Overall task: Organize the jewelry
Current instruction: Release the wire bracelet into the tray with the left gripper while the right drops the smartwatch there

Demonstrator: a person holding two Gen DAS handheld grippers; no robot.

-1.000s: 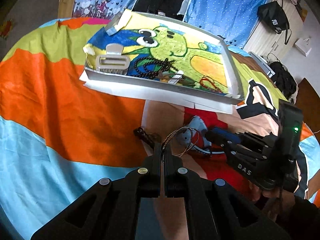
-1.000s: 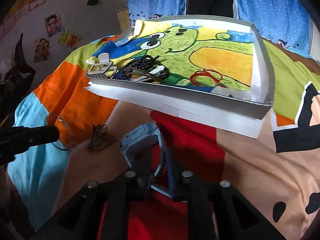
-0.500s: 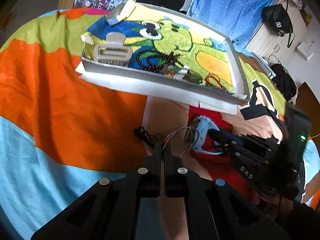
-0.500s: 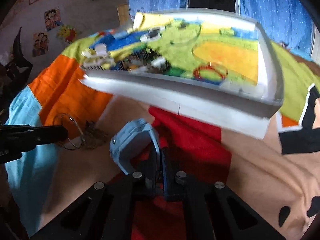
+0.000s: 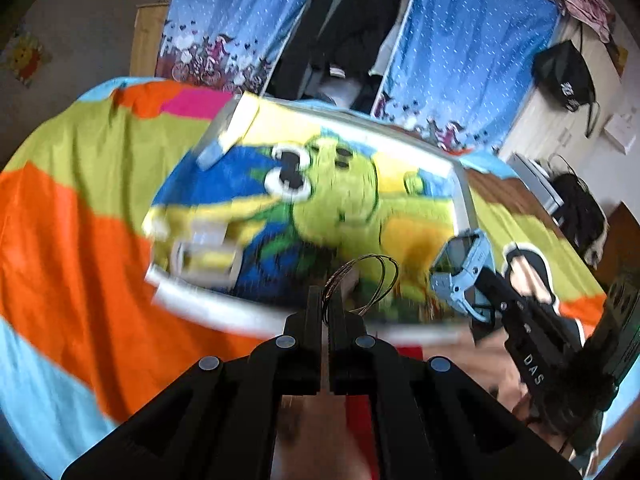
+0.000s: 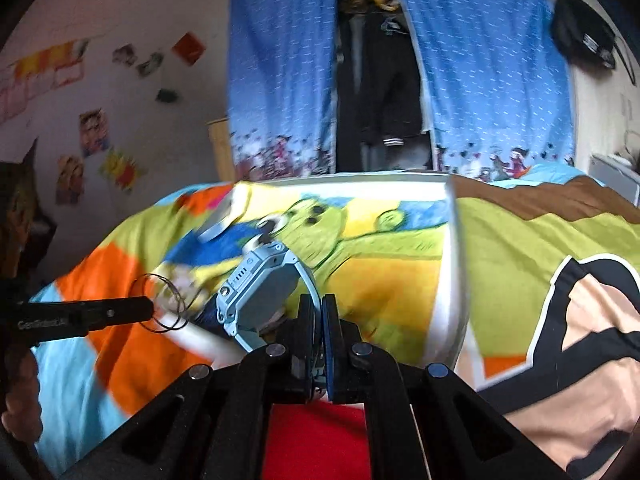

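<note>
Reading "DAS" on right claw, gripping blue watch

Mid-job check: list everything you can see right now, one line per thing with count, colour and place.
wire bracelet: one, thin metallic coil, pinched in left gripper, in the air before the tray
smartwatch: one, light blue, strap clamped in right gripper
tray: one, white rim, green cartoon lining, on the bedspread
hair clip: one, pale, blurred, tray's near-left corner
bedspread: one, multicoloured
curtains: blue, behind
left gripper: black, shut
right gripper: black, shut
</note>
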